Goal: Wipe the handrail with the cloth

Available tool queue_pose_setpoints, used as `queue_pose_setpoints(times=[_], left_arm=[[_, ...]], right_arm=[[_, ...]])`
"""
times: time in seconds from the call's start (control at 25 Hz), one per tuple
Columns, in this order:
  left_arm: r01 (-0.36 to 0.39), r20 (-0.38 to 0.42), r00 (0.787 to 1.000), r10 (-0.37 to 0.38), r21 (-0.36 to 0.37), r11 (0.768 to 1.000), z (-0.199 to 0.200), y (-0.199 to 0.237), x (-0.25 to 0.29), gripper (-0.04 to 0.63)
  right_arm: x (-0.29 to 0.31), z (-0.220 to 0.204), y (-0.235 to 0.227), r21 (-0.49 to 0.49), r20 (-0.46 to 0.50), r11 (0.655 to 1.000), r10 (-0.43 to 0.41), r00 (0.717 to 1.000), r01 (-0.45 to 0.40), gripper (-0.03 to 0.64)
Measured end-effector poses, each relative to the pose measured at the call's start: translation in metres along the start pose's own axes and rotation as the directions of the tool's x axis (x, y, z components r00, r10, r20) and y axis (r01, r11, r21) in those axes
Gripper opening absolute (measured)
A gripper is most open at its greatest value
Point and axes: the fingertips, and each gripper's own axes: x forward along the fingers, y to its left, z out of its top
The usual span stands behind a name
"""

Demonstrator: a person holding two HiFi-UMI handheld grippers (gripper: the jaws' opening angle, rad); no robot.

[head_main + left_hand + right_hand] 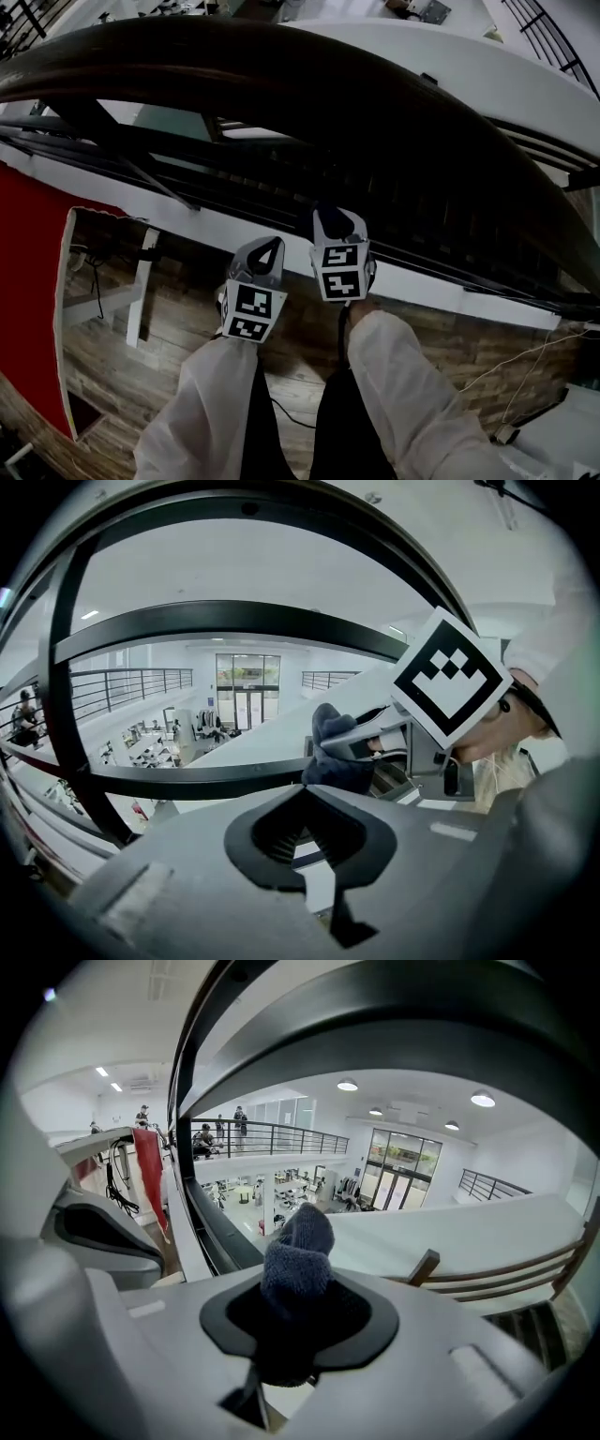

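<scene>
Head view looks down on a big dark handrail [309,103] that curves across the top from left to right. Under it run thin black bars [187,173]. Below is a wood floor [122,366], with a red wall [28,281] at the far left. Two arms in white sleeves [211,403] reach up from the bottom, and each holds a claw.

The left claw [267,251] is low and a bit to the left. In the left gripper view, the left claw [305,832] has its jaws together with nothing in them.

The right claw [336,225] is just beside it, a bit farther up, with its tip under the handrail. In the right gripper view, the right claw [298,1321] is clamped tight on a dark blue cloth [298,1260]. The cloth sticks out in a fuzzy lump past the jaws. The handrail [394,1026] is right above it. I cannot tell if the cloth touches the handrail.
</scene>
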Motion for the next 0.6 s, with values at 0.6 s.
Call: queue_pose_setpoints(times=[0.6], left_arm=[[0.122, -0.015, 0.992, -0.122, 0.086, 0.989, 0.025, -0.104, 0.051, 0.002]], right_arm=[[-0.054, -0.061, -0.091, 0.070, -0.004, 0.993, -0.093, 0.996, 0.093, 0.106]])
